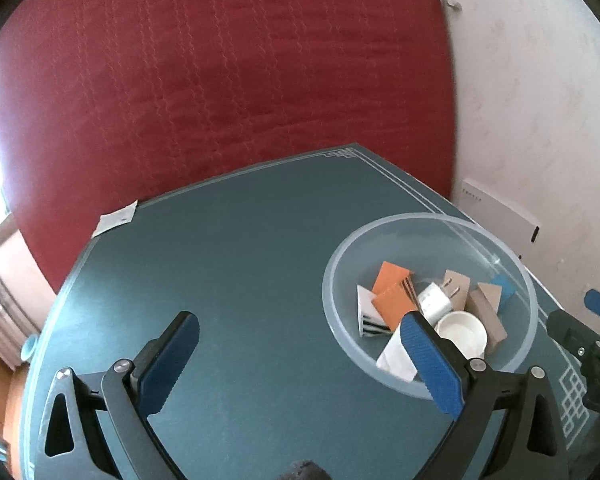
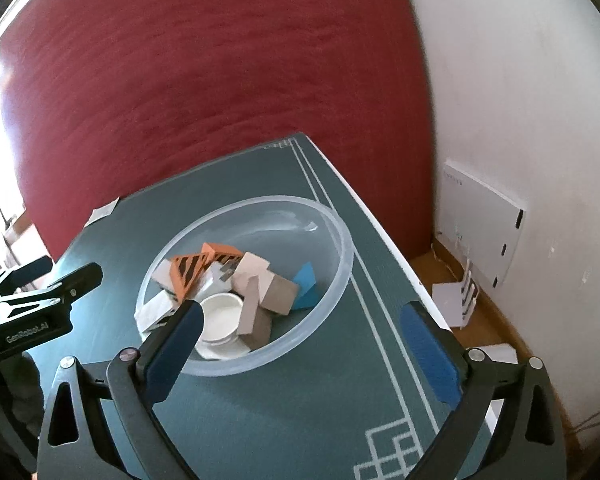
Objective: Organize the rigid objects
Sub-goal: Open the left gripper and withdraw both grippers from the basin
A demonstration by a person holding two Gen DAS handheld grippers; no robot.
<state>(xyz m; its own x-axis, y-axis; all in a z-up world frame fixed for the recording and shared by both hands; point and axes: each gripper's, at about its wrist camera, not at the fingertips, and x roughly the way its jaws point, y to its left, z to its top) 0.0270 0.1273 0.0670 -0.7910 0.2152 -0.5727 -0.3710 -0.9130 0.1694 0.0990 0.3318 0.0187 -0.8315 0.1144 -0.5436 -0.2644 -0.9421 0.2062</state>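
Observation:
A clear plastic bowl (image 1: 512, 276) (image 2: 340, 240) stands on the green table mat (image 1: 240, 260) (image 2: 300, 400). It holds several small rigid pieces: orange blocks (image 1: 390, 280) (image 2: 188, 270), tan blocks (image 1: 486, 312) (image 2: 278, 296), a blue block (image 2: 306, 284), a white plug (image 1: 434, 300) and a white round cup (image 1: 462, 332) (image 2: 220, 316). My left gripper (image 1: 300, 344) is open and empty, to the left of the bowl. My right gripper (image 2: 304, 328) is open and empty, just in front of the bowl.
A red mattress (image 1: 220, 80) (image 2: 220, 80) stands behind the table. A white wall (image 2: 520, 100) is to the right, with a white router (image 2: 480, 220) on the floor. A paper slip (image 1: 116, 218) lies at the table's far left corner.

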